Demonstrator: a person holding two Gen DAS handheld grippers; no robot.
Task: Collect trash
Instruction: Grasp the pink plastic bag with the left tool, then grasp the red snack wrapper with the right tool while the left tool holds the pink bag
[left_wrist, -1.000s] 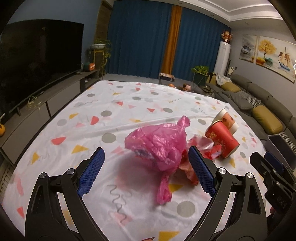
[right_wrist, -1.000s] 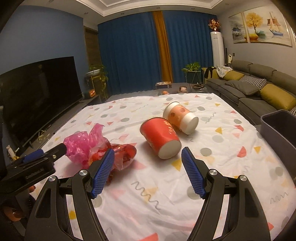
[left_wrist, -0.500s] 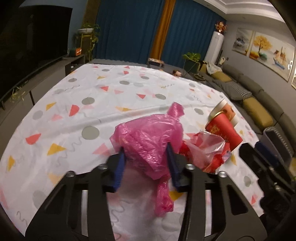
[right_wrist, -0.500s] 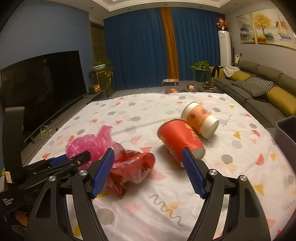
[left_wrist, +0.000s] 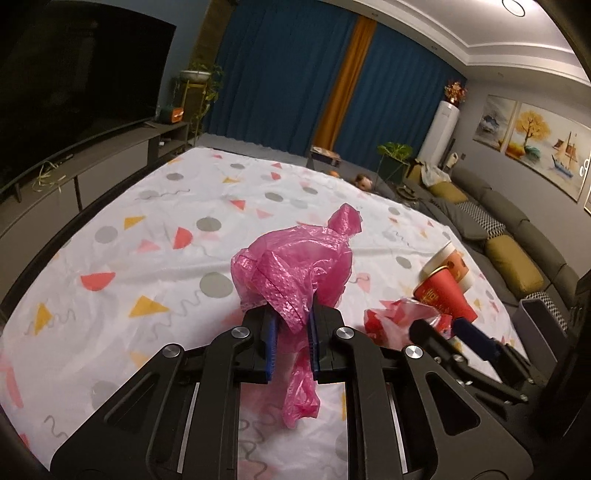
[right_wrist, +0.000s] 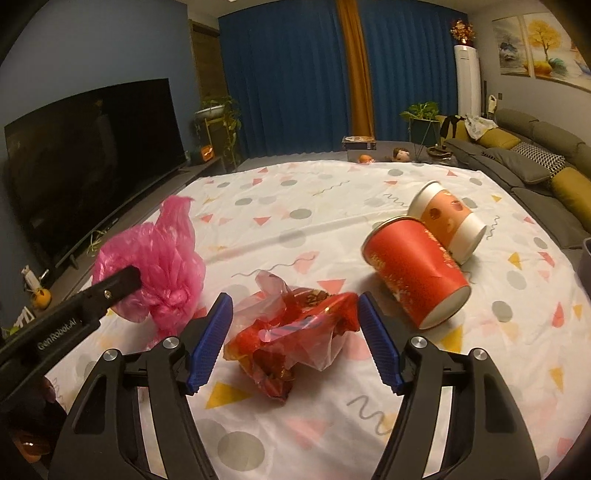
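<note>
A crumpled pink plastic bag (left_wrist: 299, 258) is lifted slightly off the patterned tablecloth (left_wrist: 166, 221). My left gripper (left_wrist: 291, 321) is closing, and its blue pads press on the bag's lower part; a tail hangs below them. In the right wrist view the pink bag (right_wrist: 159, 258) shows at the left with the left gripper's fingers (right_wrist: 122, 280) on it. My right gripper (right_wrist: 293, 310) is closing around a red and clear crumpled wrapper (right_wrist: 295, 332), with its pads apart from it. A red paper cup (right_wrist: 417, 269) and an orange-and-white cup (right_wrist: 450, 218) lie on their sides to the right.
A grey bin (left_wrist: 539, 325) stands off the table's right edge, beside a grey sofa (left_wrist: 517, 236) with yellow cushions. A large dark TV (right_wrist: 92, 155) on a low cabinet lines the left side. Blue curtains hang at the far end.
My left gripper closed from wide open onto the pink bag and raised it a little. My right gripper moved left from the red cup to the red wrapper and narrowed slightly.
</note>
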